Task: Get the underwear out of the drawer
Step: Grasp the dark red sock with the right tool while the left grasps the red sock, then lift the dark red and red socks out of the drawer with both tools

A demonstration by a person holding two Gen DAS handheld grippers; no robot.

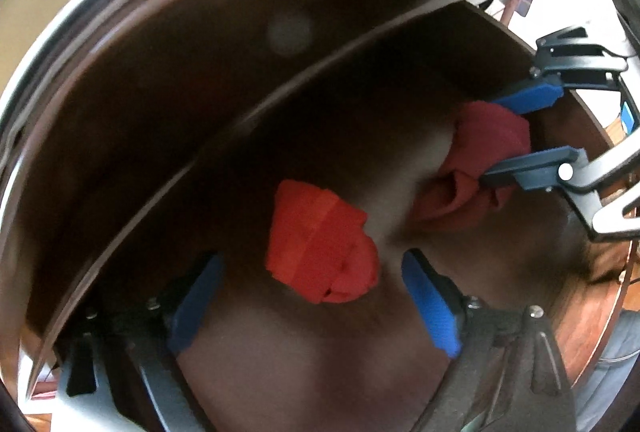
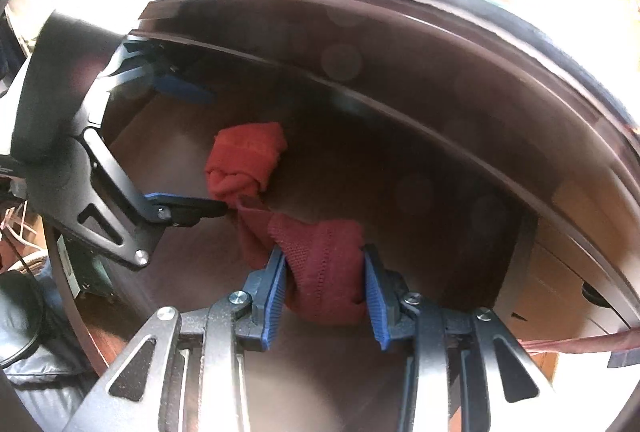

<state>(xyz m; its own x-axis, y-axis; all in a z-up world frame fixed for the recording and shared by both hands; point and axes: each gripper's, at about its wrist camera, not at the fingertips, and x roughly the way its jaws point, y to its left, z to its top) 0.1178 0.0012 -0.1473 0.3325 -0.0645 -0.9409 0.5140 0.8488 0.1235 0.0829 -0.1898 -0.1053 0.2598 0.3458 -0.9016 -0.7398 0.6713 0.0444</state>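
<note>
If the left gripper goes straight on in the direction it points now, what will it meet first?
Most likely the folded orange-red underwear on the drawer floor: it lies just ahead between the open pads of the left gripper. Depth is hard to judge here.

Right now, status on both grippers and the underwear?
Right gripper shut on dark red underwear. Left gripper open over orange underwear in drawer. Nothing in the way.

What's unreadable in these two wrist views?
- Left view: drawer interior dark and motion-blurred; nothing readable beyond the orange bundle.
- Right view: red garment's underside hidden by right claw.
- Right view: room overexposed above the drawer.
</note>
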